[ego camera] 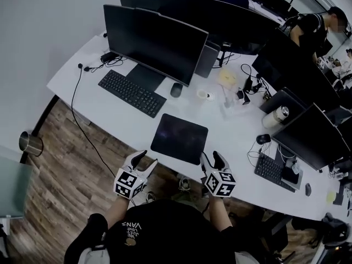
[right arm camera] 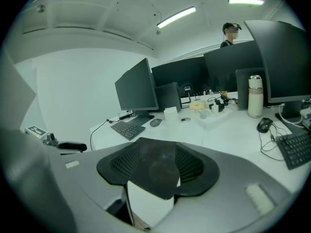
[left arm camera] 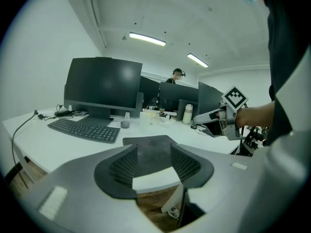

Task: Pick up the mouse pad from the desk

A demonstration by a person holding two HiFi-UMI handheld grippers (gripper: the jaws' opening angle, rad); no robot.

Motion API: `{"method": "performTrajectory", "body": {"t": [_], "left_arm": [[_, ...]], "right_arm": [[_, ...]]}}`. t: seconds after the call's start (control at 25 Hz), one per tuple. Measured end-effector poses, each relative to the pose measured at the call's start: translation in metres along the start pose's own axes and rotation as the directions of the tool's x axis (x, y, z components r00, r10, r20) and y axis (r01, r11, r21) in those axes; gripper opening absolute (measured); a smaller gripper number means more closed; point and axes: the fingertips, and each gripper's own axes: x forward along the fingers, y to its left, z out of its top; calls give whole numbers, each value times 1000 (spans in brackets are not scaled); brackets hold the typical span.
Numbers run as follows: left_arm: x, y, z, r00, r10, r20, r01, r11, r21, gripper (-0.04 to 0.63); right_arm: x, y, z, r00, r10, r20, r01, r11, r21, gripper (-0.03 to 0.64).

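The dark square mouse pad [ego camera: 180, 138] lies flat on the white desk [ego camera: 115, 120], its near edge close to the desk's front edge. My left gripper [ego camera: 144, 159] hovers open just off the pad's near left corner, in front of the desk edge. My right gripper [ego camera: 212, 157] is open at the pad's near right corner. In the left gripper view the pad [left arm camera: 146, 141] shows beyond the open left gripper [left arm camera: 153, 152]. In the right gripper view the pad [right arm camera: 155, 171] fills the gap of the open right gripper [right arm camera: 156, 154]. Neither gripper presses on it.
Behind the pad stand a monitor [ego camera: 154, 40], a black keyboard [ego camera: 131, 92], a mouse [ego camera: 176, 89] and a small cup [ego camera: 203, 94]. A bottle [ego camera: 275, 116], cables and more monitors crowd the right. A metal bin [ego camera: 30, 143] is on the floor; a person [ego camera: 313, 26] stands at the back.
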Motion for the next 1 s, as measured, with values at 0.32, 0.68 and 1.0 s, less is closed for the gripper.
{"method": "performTrajectory", "body": {"t": [0.32,0.68,1.0], "left_arm": [[26,21,-17,989,141,-43,-144,985,-95,189],[49,49,-48,940,296,-170,-325,929,-177,194],[68,56,-71,898,336,-285,-397,898,-190,213]], "right_arm": [[57,-17,13,993,76,-95,-84,993,-77,236],[93,-12,15,974,162,-161,-183,975,-124,235],[118,-24,8,959,184,-215,-224,958,-179,235]]}}
